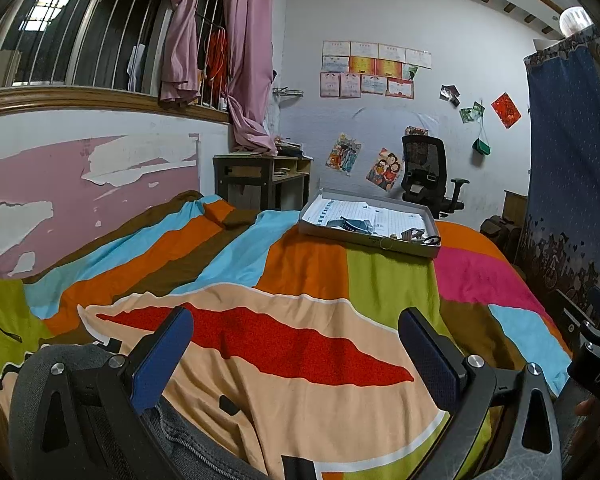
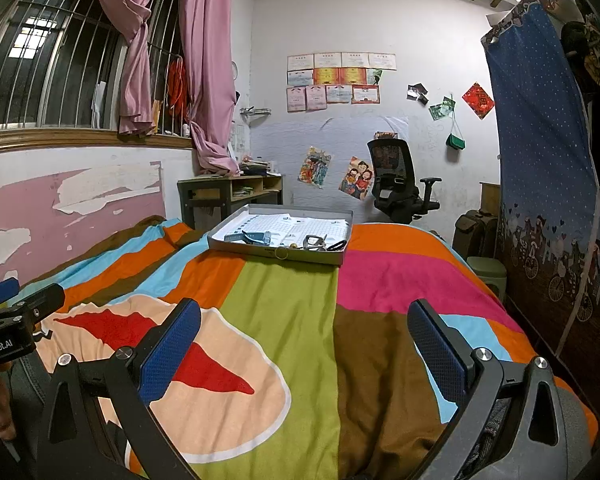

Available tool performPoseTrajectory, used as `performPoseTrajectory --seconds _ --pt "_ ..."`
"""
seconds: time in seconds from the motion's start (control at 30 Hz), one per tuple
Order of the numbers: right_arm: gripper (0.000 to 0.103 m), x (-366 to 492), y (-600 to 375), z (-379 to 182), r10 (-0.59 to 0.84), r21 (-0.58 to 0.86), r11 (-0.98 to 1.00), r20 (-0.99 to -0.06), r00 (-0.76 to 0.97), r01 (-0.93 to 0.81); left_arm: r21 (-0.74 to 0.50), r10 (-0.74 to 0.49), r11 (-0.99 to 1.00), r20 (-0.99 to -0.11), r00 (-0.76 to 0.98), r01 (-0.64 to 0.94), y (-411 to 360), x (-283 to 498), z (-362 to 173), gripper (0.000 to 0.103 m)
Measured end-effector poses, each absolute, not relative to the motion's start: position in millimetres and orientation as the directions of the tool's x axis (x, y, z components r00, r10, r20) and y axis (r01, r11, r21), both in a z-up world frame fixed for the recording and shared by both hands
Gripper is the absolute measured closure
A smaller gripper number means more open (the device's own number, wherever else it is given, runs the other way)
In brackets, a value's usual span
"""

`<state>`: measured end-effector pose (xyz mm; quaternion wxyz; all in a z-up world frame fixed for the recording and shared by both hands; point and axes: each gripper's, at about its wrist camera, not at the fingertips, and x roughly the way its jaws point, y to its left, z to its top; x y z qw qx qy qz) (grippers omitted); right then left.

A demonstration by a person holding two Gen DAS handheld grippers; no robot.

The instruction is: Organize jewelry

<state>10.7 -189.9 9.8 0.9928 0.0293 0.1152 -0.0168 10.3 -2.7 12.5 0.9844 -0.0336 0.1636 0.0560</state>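
Both grippers, left (image 1: 296, 354) and right (image 2: 304, 350), hang low over the striped bedspread (image 2: 288, 300) with jaws spread wide, holding nothing. The jewelry sits well ahead in a shallow grey box lid (image 2: 236, 245): a blue watch (image 2: 256, 236), a gold ring (image 2: 281, 254) on the rim, some metal bits. Honestly that loose cluster could be sorted-enough or still waiting, can't tell which.

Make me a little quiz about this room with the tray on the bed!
1. True or false: the grey tray sits on the bed's striped blanket.
2. Is the right claw A) open and empty, or B) shut on a ring?
3. Fill in: the black office ____ stands beyond the bed.

Key: 1 true. 2 A; the left claw is open too. 3 chair.
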Motion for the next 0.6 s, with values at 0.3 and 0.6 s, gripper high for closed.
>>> performPoseTrajectory --seconds 0.3,0.6 --pt "0.001 10.7 -190.0 9.6 -0.026 0.055 0.998 -0.23 0.973 0.04 -0.049 0.098 0.991 -0.327 0.94 -0.121 -2.4 10.0 12.7 0.0" --pt "0.001 11.3 -190.2 9.7 -0.028 0.055 0.998 -0.23 0.973 0.042 -0.046 0.098 0.992 -0.326 0.94 -0.12 -2.5 10.7 13.8 0.0"
